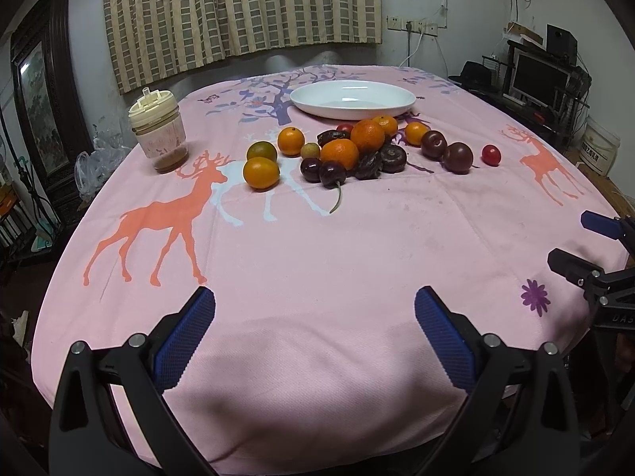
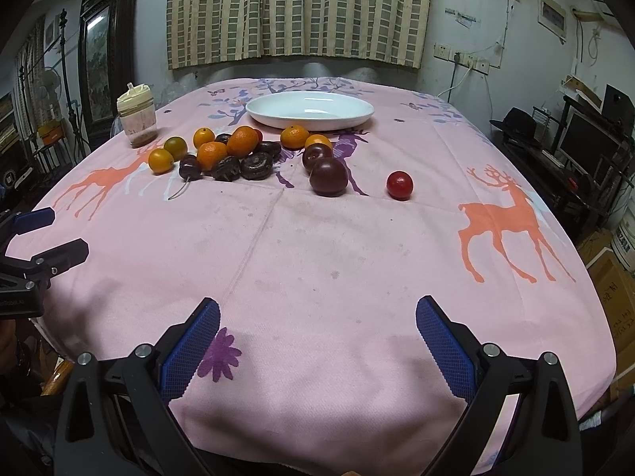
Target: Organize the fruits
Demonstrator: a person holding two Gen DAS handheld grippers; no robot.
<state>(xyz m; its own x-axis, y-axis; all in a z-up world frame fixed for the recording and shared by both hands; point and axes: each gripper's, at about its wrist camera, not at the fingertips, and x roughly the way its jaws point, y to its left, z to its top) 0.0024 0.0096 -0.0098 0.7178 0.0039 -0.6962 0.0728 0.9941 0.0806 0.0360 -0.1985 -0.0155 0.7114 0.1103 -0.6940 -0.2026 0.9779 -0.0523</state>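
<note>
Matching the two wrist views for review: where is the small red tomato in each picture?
Left wrist: the tomato lies right of centre, at the right end of the fruit row.
Right wrist: the tomato lies right of centre, alone, right of the nearest plum.
Shared landmark: the white plate behind the fruit.

Home: curtains (image 1: 242, 12), tablecloth (image 1: 317, 258), framed picture (image 1: 39, 107).

A lidded jar (image 1: 158, 133) stands far left on the pink deer-print tablecloth (image 1: 317, 258), with checked curtains (image 1: 242, 12) behind and a monitor (image 1: 539, 77) far right.
</note>
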